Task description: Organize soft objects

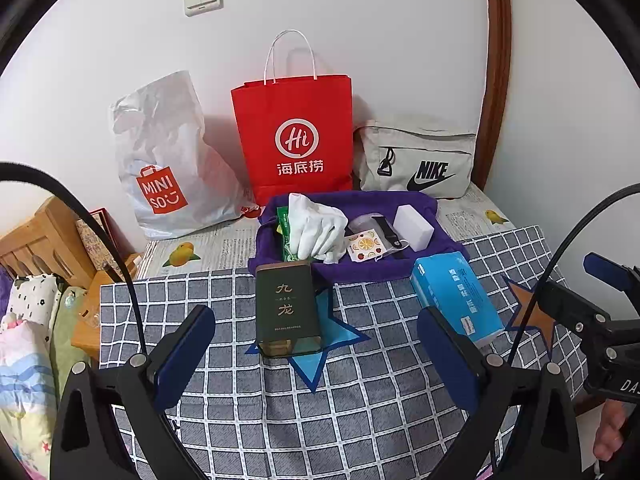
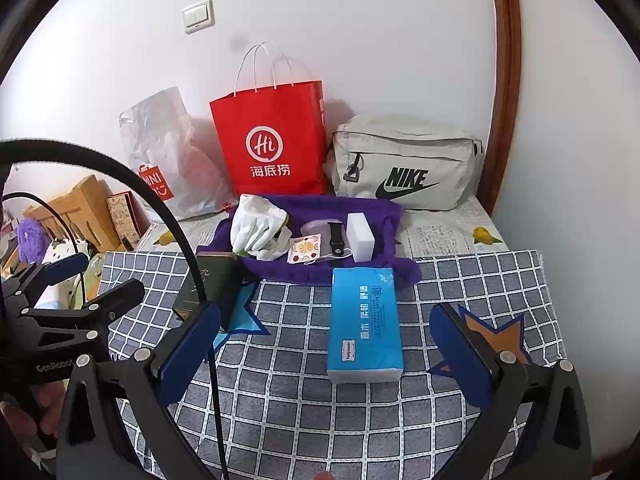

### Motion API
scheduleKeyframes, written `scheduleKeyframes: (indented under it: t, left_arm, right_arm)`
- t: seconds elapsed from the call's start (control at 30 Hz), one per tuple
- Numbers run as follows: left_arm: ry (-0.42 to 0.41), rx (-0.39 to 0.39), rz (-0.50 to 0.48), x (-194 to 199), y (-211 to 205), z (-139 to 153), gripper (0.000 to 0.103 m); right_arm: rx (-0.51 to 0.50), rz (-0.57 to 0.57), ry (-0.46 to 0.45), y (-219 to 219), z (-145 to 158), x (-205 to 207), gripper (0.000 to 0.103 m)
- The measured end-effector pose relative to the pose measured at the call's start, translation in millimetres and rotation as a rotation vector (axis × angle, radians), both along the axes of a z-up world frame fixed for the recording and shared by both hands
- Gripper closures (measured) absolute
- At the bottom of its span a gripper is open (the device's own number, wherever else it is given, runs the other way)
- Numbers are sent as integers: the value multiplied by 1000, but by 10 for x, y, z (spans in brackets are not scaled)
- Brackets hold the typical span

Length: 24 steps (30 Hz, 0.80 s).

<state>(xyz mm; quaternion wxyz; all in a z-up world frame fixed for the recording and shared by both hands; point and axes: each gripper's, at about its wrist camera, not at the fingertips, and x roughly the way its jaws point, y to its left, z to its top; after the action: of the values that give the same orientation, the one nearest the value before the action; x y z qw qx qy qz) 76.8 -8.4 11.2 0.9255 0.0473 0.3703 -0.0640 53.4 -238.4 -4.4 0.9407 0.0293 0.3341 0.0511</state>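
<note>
A purple cloth lies on the table with soft white gloves, a white sponge block, a fruit-print mask and a black watch strap on it. A dark green tin lies on a blue star just ahead of my left gripper, which is open and holds nothing. A blue tissue pack lies straight ahead of my right gripper, also open with nothing in it. The right wrist view shows the gloves, the sponge and the tin too.
A Miniso plastic bag, a red paper bag and a grey Nike bag stand along the back wall. A checked cloth covers the table's front, and an orange star is on it. Wooden furniture and bedding are on the left.
</note>
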Motion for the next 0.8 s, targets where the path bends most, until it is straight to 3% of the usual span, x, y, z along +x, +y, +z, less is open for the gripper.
scheduleKeyframes:
  t: [0.8]
  left_arm:
    - [12,4,-7,-4,35,-50,1]
  right_arm:
    - [-4,-13,-6,-33,33,-44,0]
